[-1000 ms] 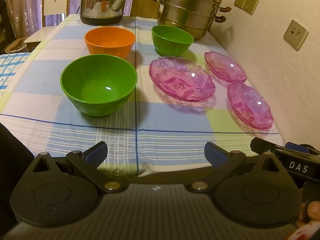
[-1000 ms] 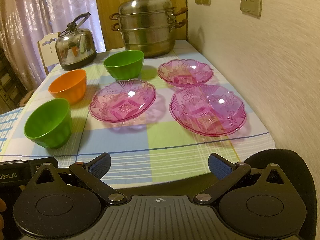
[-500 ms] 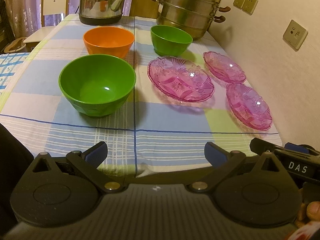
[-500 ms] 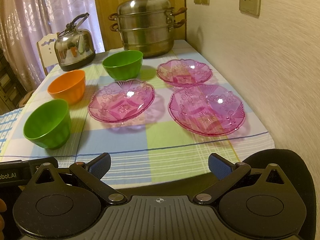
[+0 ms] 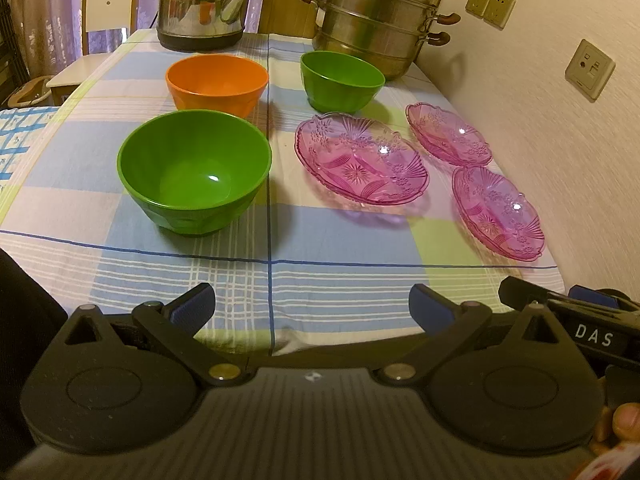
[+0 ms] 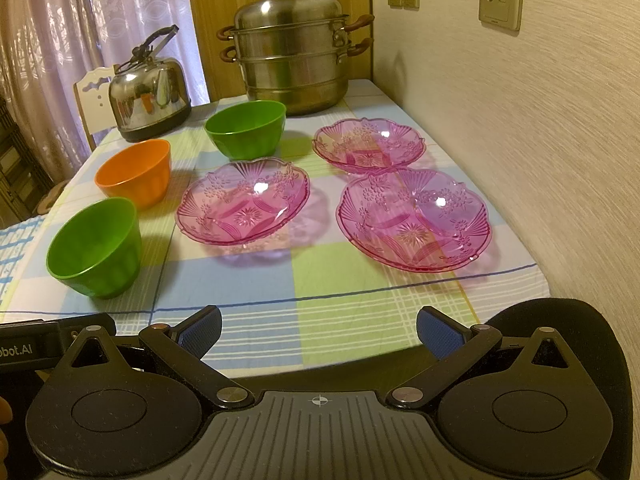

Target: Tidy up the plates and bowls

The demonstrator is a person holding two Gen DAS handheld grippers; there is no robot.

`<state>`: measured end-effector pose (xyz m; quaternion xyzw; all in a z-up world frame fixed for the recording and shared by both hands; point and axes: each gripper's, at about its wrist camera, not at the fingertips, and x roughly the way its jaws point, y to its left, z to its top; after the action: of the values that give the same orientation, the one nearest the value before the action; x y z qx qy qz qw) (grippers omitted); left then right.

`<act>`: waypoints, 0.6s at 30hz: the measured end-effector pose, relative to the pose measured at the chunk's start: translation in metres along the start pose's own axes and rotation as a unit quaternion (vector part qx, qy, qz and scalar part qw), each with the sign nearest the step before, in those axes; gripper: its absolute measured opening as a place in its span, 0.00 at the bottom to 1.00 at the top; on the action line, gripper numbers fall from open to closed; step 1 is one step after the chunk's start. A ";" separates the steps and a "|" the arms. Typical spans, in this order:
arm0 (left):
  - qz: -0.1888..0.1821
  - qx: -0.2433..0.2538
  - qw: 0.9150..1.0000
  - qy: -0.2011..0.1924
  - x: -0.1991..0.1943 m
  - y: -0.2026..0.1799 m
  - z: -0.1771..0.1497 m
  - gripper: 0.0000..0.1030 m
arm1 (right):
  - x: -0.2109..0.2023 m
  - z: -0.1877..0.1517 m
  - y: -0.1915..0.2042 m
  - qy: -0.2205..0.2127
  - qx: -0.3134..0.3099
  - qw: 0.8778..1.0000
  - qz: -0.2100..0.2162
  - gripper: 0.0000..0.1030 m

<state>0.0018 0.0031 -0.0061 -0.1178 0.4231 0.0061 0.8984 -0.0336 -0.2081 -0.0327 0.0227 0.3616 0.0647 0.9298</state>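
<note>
Hovering at the near edge of the bench (image 5: 344, 280), the left gripper (image 5: 312, 308) is spread wide and grasps nothing; the right gripper (image 6: 319, 330) beside it is likewise released and bare, both short of the dishes.

Nearest on the left stands a green bowl (image 5: 194, 170), upright on the checked cloth. To its right, apart from it, lies a pink plate (image 5: 362, 158). Further right, near the wall, sits a second pink plate (image 6: 414, 218), with a third pink plate (image 6: 369, 150) just behind it; in the right wrist view their rims seem to meet or overlap, though I cannot tell if they touch.

Behind the near bowl is an orange bowl (image 5: 217, 82), close but separate. Right of that, behind the middle plate, stands another green bowl (image 5: 341, 80).

At the far end, a kettle (image 6: 150, 92) sits on the left and a stacked steamer pot (image 6: 294, 54) on the right, close to the far green bowl. A white chair (image 5: 108, 4) stands beyond the far left corner.
</note>
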 end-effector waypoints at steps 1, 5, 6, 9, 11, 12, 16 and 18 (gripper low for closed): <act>0.000 0.000 1.000 0.000 0.000 0.000 0.000 0.99 | 0.000 0.000 0.000 0.000 0.000 1.000 0.000 1.00; 0.000 -0.001 1.000 -0.001 0.000 0.000 0.000 0.99 | 0.000 0.000 0.000 0.000 0.000 1.000 0.000 1.00; 0.000 -0.001 1.000 -0.001 -0.001 0.000 0.000 0.99 | 0.000 0.000 0.000 0.000 0.001 1.000 0.000 1.00; -0.001 -0.001 1.000 -0.001 -0.001 0.000 0.000 0.99 | 0.000 0.000 0.000 0.000 0.000 1.000 0.000 1.00; -0.001 -0.001 1.000 -0.001 -0.001 0.000 0.000 0.99 | 0.000 0.000 0.000 0.000 0.000 1.000 0.000 1.00; -0.001 -0.001 1.000 -0.001 -0.001 0.000 0.000 0.99 | 0.000 0.000 0.000 0.000 0.000 1.000 0.000 1.00; -0.001 0.000 1.000 -0.001 -0.001 0.000 0.000 0.99 | 0.000 0.000 0.000 0.000 0.000 1.000 0.000 1.00; -0.001 0.000 1.000 -0.001 -0.001 0.000 0.000 0.99 | 0.000 0.000 0.000 0.000 0.000 1.000 0.000 1.00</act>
<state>0.0010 0.0031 -0.0052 -0.1181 0.4220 0.0054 0.8989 -0.0336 -0.2080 -0.0330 0.0227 0.3617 0.0644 0.9298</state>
